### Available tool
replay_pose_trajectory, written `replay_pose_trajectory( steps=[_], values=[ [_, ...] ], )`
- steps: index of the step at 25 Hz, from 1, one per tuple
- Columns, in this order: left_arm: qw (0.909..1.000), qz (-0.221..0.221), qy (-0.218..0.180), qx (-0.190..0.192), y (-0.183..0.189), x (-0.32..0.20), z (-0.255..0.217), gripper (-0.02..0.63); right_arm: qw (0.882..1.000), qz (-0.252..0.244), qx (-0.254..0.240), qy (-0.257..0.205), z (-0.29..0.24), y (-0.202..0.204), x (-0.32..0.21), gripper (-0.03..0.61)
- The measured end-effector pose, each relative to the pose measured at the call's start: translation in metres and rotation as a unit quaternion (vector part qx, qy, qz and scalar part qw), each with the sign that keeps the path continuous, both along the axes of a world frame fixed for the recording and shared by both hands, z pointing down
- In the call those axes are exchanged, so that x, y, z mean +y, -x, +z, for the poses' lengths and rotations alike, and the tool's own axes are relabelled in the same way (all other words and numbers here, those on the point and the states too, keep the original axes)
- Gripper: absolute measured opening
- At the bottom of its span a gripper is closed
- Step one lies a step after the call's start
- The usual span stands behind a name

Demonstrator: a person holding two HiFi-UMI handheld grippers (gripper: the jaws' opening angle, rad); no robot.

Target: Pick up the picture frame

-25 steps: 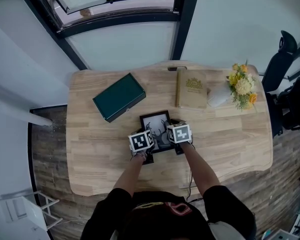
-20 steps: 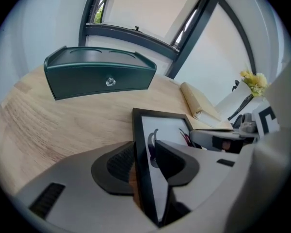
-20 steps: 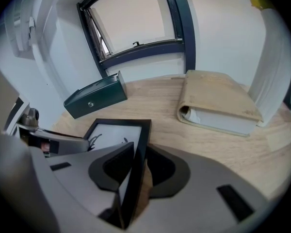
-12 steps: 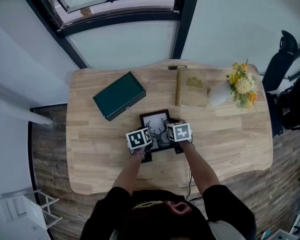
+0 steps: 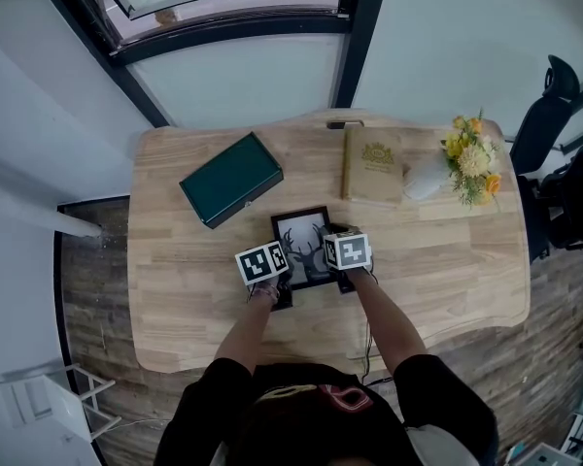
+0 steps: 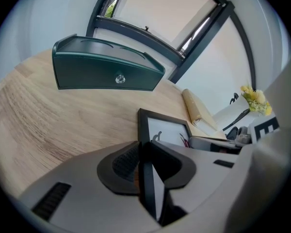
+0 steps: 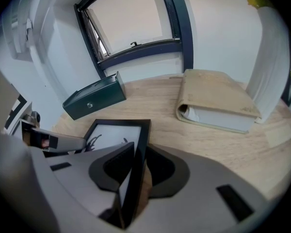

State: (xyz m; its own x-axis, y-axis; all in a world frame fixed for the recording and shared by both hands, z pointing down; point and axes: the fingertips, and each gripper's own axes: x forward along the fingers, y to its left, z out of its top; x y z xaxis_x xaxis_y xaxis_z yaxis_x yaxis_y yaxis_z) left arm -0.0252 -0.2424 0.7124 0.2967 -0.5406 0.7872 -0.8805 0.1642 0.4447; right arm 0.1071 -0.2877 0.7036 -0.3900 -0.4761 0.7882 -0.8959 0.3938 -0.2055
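A black picture frame (image 5: pixel 302 229) with a deer print lies flat on the wooden table (image 5: pixel 175 280), in front of the person. My left gripper (image 6: pixel 146 166) straddles its left edge. The jaws are closing, and the dark pads (image 6: pixel 126 161) press that edge from both sides. On the right side my right gripper (image 7: pixel 136 171) has the frame's right edge (image 7: pixel 141 144) clamped between its pads. In the head view both marker cubes sit over the frame's lower half, the left one (image 5: pixel 262 263) and the right one (image 5: pixel 348 251), and they hide the fingertips.
A dark green box (image 5: pixel 231 181) lies at the back left of the table. A tan book (image 5: pixel 373 168) lies at the back middle, with a white vase of yellow flowers (image 5: pixel 471 163) to its right. A black chair (image 5: pixel 564 163) stands past the table's right edge.
The left gripper has rolled a little, its cube has shifted left, and its jaws have come in onto the frame's left edge. The right gripper and the frame have stayed in place.
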Motion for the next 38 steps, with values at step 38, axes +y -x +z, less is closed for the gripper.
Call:
replay_pose_trajectory(
  steps=[38],
  values=[
    [0.997,0.024,-0.062,-0.04,0.003,0.0,-0.048,0.08,0.998,0.03,-0.013,-0.058,-0.049,0.001,0.003,0.072]
  ],
)
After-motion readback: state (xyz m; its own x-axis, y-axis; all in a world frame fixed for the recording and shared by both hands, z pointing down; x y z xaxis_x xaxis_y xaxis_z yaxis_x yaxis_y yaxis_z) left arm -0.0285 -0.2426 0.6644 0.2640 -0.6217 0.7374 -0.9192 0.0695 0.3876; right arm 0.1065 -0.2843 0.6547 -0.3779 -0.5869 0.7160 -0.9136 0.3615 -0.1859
